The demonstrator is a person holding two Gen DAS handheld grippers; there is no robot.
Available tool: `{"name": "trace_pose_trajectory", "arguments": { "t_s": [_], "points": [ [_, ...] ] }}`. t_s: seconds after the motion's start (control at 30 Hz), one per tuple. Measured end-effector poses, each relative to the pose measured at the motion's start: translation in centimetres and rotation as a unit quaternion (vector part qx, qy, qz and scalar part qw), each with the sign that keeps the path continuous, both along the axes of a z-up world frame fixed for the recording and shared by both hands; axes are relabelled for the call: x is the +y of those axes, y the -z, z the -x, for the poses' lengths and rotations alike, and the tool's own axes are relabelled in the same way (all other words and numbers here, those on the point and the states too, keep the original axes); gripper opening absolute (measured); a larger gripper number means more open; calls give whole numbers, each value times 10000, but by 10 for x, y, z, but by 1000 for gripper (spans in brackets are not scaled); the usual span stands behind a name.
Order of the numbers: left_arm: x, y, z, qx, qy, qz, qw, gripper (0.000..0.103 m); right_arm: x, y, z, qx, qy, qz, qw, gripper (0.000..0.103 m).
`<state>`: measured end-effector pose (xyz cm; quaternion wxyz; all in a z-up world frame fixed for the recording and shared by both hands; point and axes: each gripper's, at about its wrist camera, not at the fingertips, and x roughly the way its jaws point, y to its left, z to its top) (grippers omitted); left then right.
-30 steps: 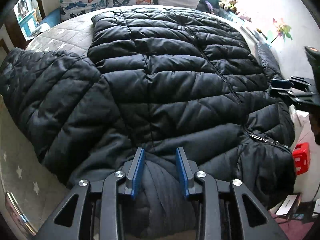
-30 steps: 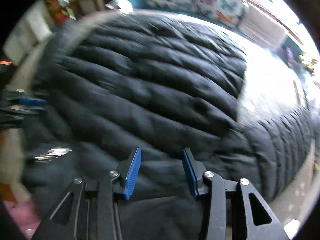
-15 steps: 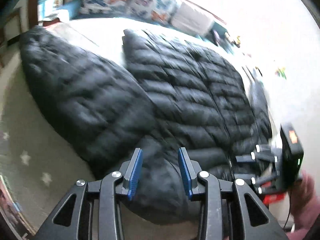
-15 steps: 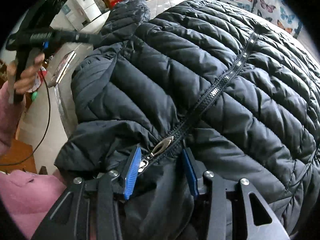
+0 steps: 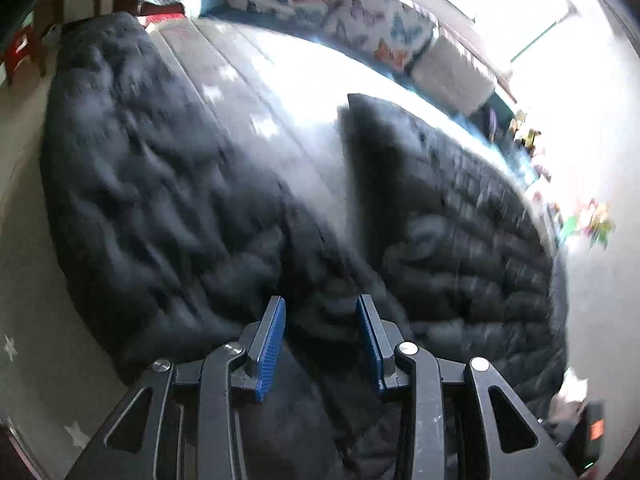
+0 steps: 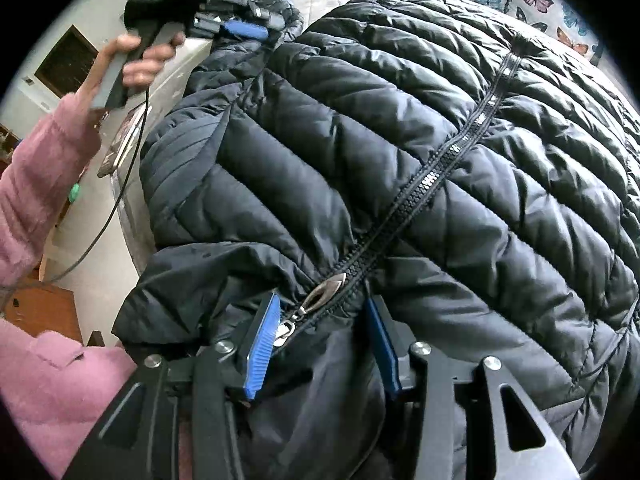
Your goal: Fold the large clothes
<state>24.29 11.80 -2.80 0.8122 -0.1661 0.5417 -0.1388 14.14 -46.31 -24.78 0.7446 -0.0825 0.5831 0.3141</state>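
A black quilted puffer jacket (image 6: pixel 420 152) lies spread on a bed, zipper (image 6: pixel 436 176) closed up the front, silver zipper pull (image 6: pixel 320 292) near the collar. My right gripper (image 6: pixel 320 312) is open, its blue pads on either side of the collar at the zipper pull. My left gripper (image 5: pixel 320 312) is open above the jacket (image 5: pixel 460 232) near the shoulder, with the spread sleeve (image 5: pixel 132 184) to its left; this view is blurred. The left gripper also shows in the right wrist view (image 6: pixel 248 26), held in a hand over the sleeve.
Butterfly-print pillows (image 5: pixel 340 12) and a white pillow (image 5: pixel 452 72) lie at the head of the bed (image 5: pixel 296 92). A pink-sleeved arm (image 6: pixel 44 168) and a cable (image 6: pixel 120 192) are at the left. A red stool (image 5: pixel 24 48) stands beyond the bed.
My left gripper has swung left and farther over the sleeve, away from the collar. My right gripper has stayed at the collar by the zipper pull.
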Motion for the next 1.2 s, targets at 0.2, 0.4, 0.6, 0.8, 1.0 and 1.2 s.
{"name": "trace_pose_trajectory", "arguments": {
  "t_s": [0.2,0.4,0.6,0.8,1.0,1.2],
  "points": [
    [55,-22,-29,-331,-541,-46,9980,40,-1,1,-6,141,-30,-23,9999,50],
    [104,7,-83,93,-964,-193,9951,40,-4,3,-11,262,-11,-88,9996,50],
    [131,21,-136,95,-1242,-363,9915,40,-6,3,-13,348,-15,-138,9993,50],
    [167,32,-180,-39,-1599,-161,9870,40,-9,4,-17,451,1,-213,9988,50],
    [194,31,-204,-19,-1819,69,9833,40,-10,4,-18,495,14,-231,9985,51],
    [211,-20,-176,-491,-1675,453,9836,49,-10,4,-17,438,21,-164,9989,51]
  ]
}}
